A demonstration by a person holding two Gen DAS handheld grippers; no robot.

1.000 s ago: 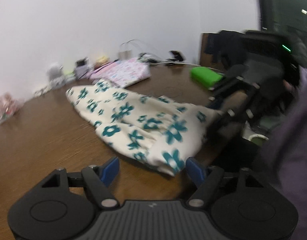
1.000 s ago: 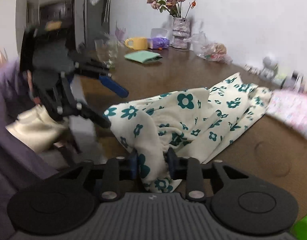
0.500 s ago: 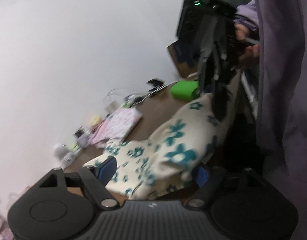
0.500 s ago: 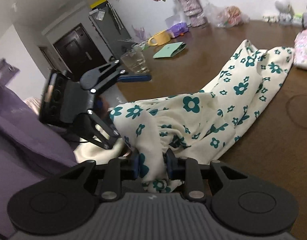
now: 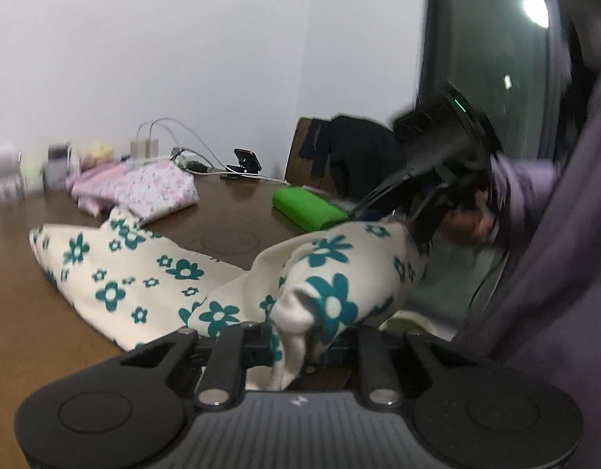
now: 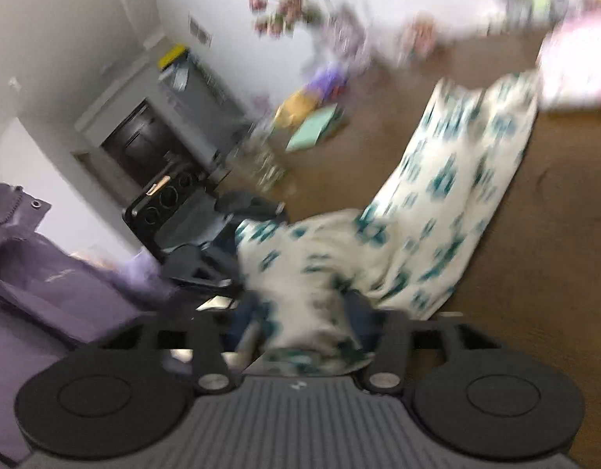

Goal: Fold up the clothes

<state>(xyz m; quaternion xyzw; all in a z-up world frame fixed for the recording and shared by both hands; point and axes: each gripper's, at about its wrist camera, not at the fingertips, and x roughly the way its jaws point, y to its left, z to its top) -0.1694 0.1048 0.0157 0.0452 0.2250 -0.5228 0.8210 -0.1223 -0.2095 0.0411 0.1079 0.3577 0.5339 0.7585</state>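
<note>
A cream garment with teal flowers (image 5: 144,273) lies across the brown table (image 5: 38,332), its near end lifted off the table edge. My left gripper (image 5: 296,346) is shut on a bunched corner of that near end. My right gripper (image 6: 306,316) is shut on another part of the same end; the garment (image 6: 456,187) stretches away from it over the table (image 6: 554,234). In the left wrist view the right gripper (image 5: 402,226) shows at the right, holding the cloth. In the right wrist view the left gripper (image 6: 237,234) shows at the left. The right wrist view is blurred.
A folded pink floral garment (image 5: 144,187) lies further back. A green box (image 5: 308,207) sits near the table's right edge, with cables and a phone stand (image 5: 245,160) behind. A chair with dark clothes (image 5: 347,156) stands beyond. A mug, green cloth (image 6: 316,129) and flowers stand far left.
My left gripper has closed on the garment's near corner; it was open before. Both grippers now hold the near end raised, and the right wrist view has swung and blurred.
</note>
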